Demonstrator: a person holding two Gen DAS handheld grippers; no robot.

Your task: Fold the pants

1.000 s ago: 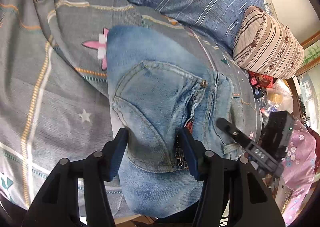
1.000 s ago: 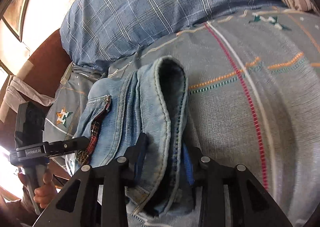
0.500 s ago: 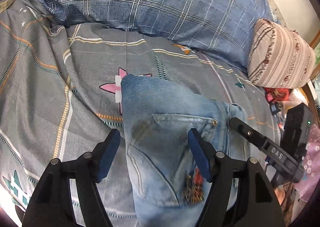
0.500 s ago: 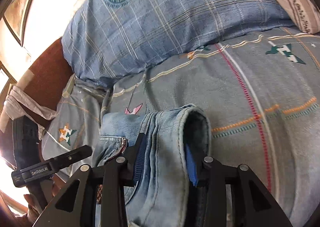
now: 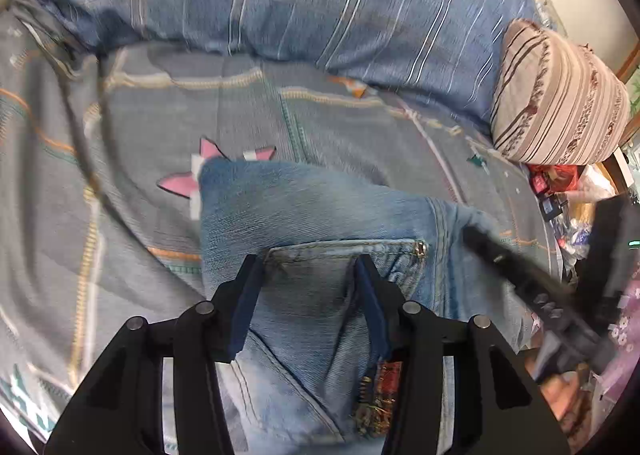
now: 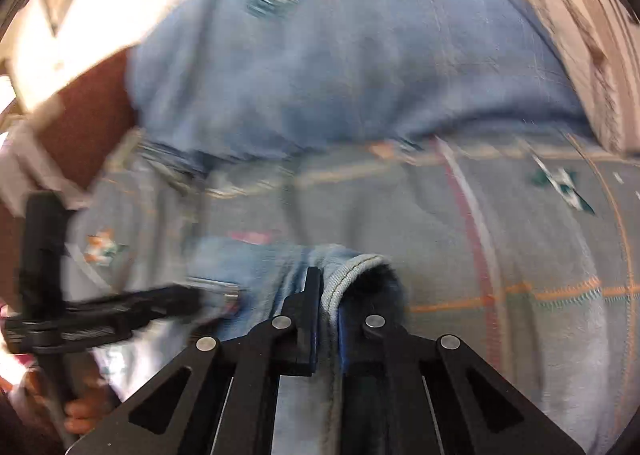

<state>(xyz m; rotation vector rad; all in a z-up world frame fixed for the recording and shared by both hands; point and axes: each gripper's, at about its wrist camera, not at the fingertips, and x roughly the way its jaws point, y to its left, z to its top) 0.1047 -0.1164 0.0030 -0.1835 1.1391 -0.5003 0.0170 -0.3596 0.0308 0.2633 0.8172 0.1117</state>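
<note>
Status: fold in progress. The pants (image 5: 320,223) lie bunched on the bed (image 5: 100,159), from centre toward 6 o'clock in the left wrist view. The left gripper (image 5: 308,295) stands wide, straddling the pocket without clamping. The right gripper (image 6: 326,319) is narrow, pinching the hem. Judged remaining: lay flat, complete folds, release.

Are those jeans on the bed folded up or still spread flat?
Folded, at least partly. The jeans lie bunched in layers on the bedspread, and the right hand-held gripper pinches a doubled hem edge. How neatly, I cannot tell.
</note>
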